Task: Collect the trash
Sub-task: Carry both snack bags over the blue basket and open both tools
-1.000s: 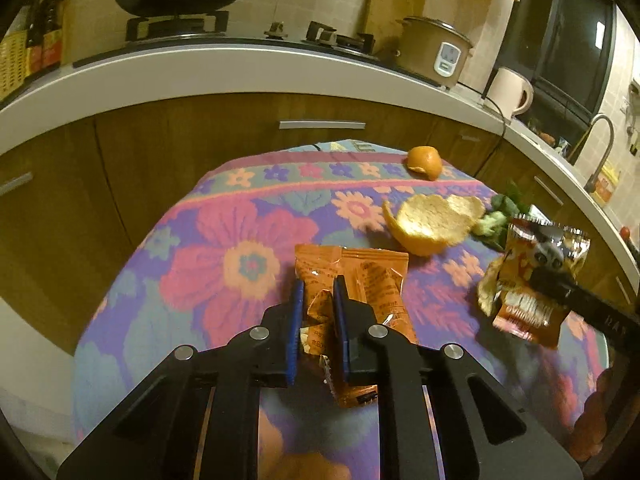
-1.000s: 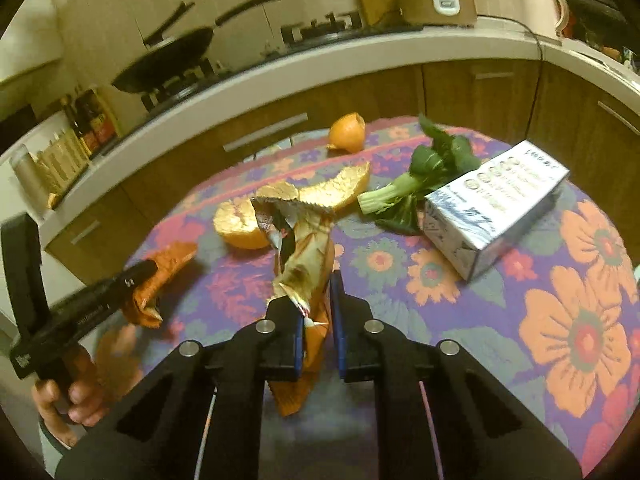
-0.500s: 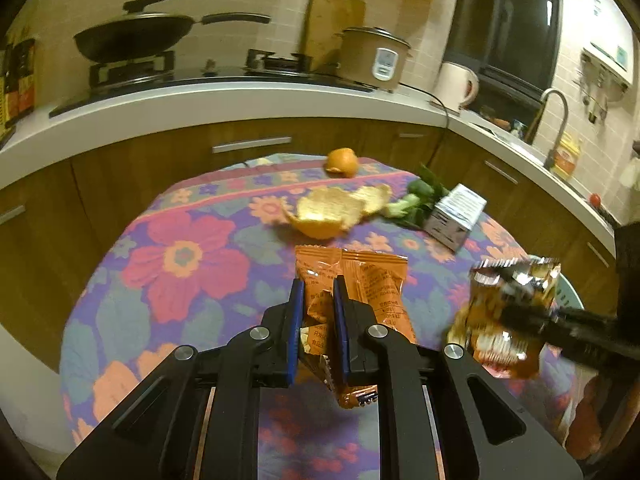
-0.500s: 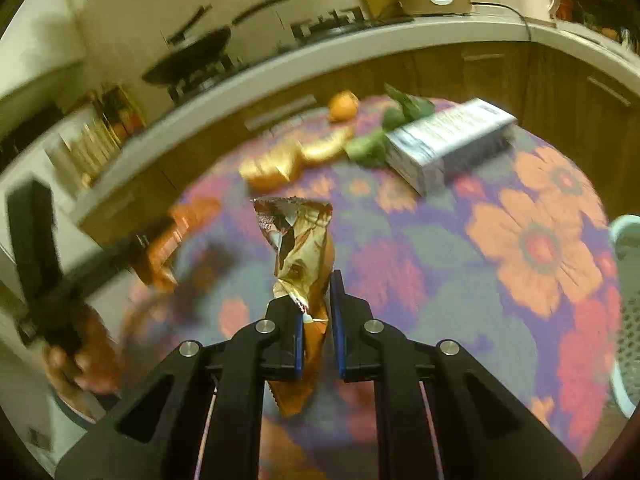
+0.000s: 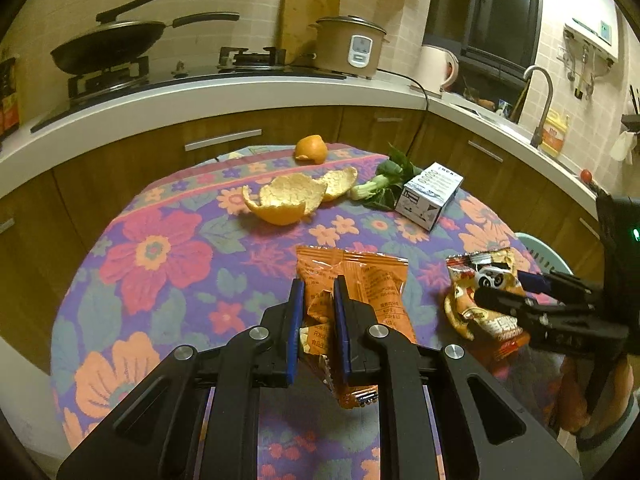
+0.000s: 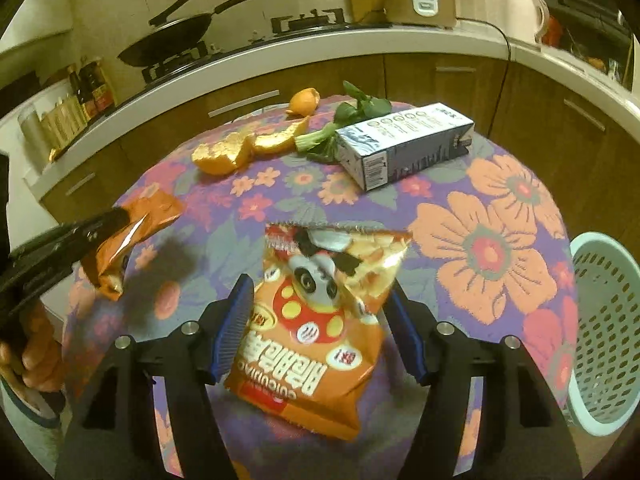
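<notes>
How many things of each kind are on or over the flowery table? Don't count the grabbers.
Snack bags: 2 (orange bag, panda bag)
Orange peels: 3 (big peel, small peel, far peel)
Carton: 1
Leafy vegetable: 1
Total: 7

The left gripper (image 5: 317, 316) is clamped nearly closed. The right gripper (image 6: 320, 326) has its jaws spread wide, level over the table.

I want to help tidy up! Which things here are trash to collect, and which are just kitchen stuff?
For the trash job: orange wrapper, panda snack bag, orange peels, carton, basket.
Just lying about: frying pan, rice cooker, kettle.
</notes>
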